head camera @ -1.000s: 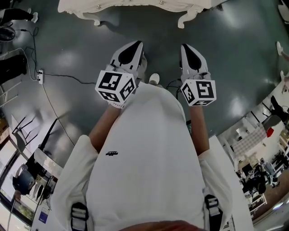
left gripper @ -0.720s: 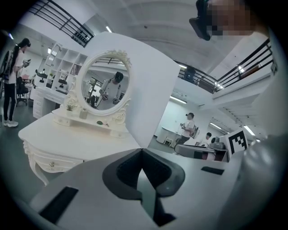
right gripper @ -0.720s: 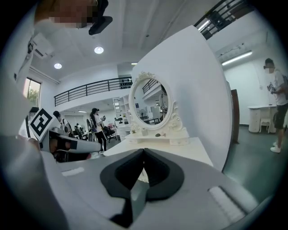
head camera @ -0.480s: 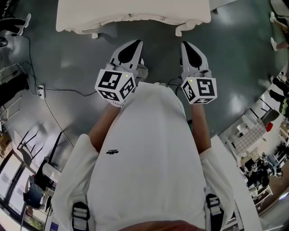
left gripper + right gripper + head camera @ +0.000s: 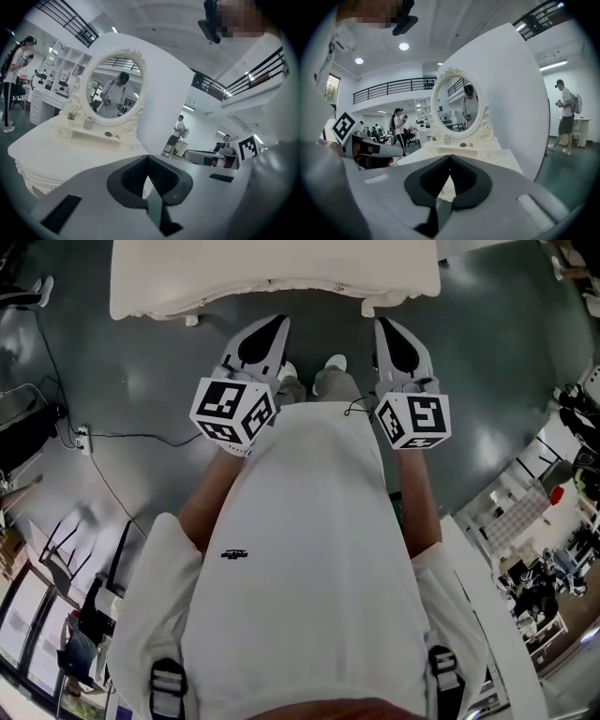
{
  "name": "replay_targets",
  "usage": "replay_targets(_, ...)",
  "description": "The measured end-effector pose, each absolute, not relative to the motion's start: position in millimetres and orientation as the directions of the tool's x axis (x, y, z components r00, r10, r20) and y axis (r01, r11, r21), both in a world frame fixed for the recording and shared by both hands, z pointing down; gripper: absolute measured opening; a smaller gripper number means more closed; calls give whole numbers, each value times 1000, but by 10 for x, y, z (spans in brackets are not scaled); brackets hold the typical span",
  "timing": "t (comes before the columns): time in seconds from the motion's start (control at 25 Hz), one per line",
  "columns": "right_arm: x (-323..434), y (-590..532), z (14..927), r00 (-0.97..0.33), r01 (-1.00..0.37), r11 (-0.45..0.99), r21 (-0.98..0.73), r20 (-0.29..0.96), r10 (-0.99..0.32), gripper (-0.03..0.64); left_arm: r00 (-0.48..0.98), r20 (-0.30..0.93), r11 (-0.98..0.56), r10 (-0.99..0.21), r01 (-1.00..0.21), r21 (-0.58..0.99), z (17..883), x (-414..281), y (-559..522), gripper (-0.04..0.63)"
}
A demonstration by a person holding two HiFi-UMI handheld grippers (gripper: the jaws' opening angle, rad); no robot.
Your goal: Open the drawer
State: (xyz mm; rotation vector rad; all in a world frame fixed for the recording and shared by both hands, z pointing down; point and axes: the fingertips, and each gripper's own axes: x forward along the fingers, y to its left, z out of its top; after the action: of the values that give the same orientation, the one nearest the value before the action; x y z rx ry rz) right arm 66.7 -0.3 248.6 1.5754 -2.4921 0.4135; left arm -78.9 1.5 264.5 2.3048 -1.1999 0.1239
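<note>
A white dressing table [image 5: 187,282] with carved legs stands at the top of the head view, and small knobs [image 5: 272,282] mark its drawer front. Both gripper views show its top [image 5: 70,150] [image 5: 492,157] and an oval mirror [image 5: 115,89] [image 5: 457,105] on it. My left gripper [image 5: 274,324] and right gripper [image 5: 382,326] are held side by side just short of the table's front edge, touching nothing. Both point at the table. The jaws of each meet at the tips with nothing between them [image 5: 147,157] [image 5: 450,157].
A cable runs across the dark floor to a power strip [image 5: 82,437] at the left. A tall white panel [image 5: 511,93] stands behind the mirror. Other people [image 5: 176,136] [image 5: 565,117] stand among desks and shelves in the background. Furniture lines the right side [image 5: 544,549].
The dressing table has come closer in the head view, and more of its top shows. Both grippers now sit nearer its front edge, still shut and side by side.
</note>
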Motion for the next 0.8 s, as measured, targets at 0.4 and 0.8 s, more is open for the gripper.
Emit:
replay_targets(0.4, 774, -145, 2718, -458, -889, 426, -168, 329, -826, 12, 604, 356, -458, -713, -786, 416, 2796, -587, -145, 9)
replay_targets(0.8, 866, -166, 2930, -437, -899, 392, -195, 340, -832, 12, 611, 387, -468, -691, -785, 406, 2951, -485, -124, 9)
